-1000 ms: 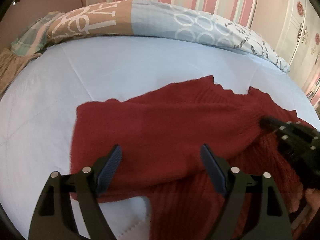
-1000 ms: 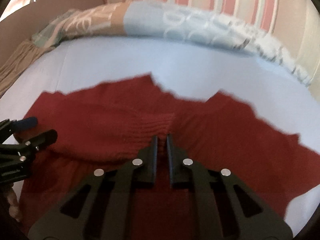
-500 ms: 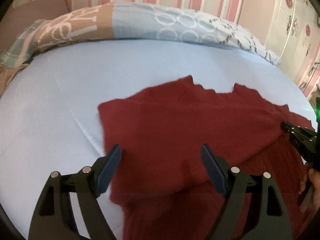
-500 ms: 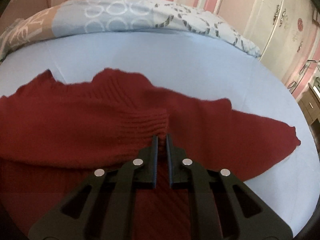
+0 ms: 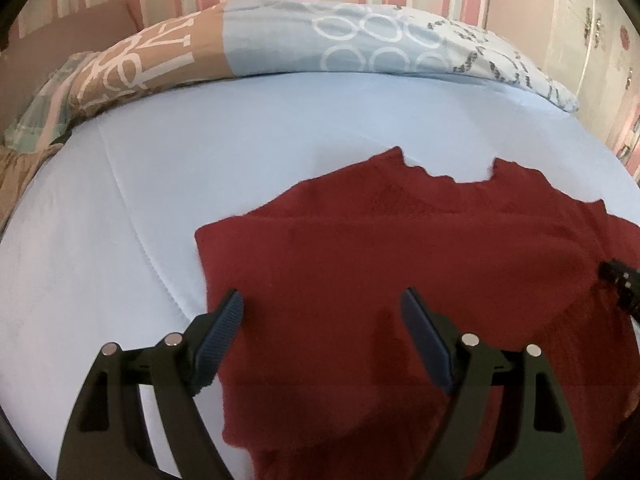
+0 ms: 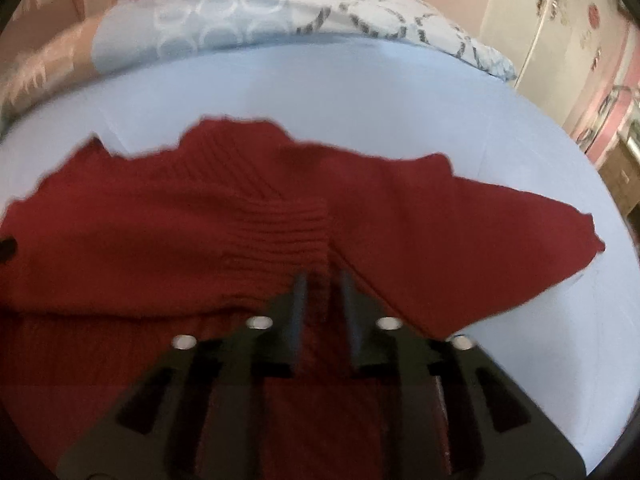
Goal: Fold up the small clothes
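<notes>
A dark red knit sweater (image 5: 400, 248) lies flat on the light blue bed sheet (image 5: 200, 160). One sleeve is folded across its chest, and its ribbed cuff (image 6: 288, 228) lies just ahead of my right gripper (image 6: 322, 276). That gripper's jaws are opening; the pads stand apart and press on nothing, with only flat knit showing in the gap. The other sleeve (image 6: 480, 240) spreads out to the right. My left gripper (image 5: 322, 296) hovers wide open over the folded shoulder with nothing in it. The right gripper's tip (image 5: 620, 280) shows at the right edge of the left wrist view.
A patterned quilt (image 5: 360, 48) in blue and tan runs along the far side of the bed below a pink striped wall. A pale wardrobe (image 6: 560, 20) stands at the right. Bare sheet lies left of the sweater and beyond its collar.
My right gripper drew the cuff rightward across the sweater's chest, then its shut jaws parted and let the cuff go. The left gripper drifted a little sideways, still open.
</notes>
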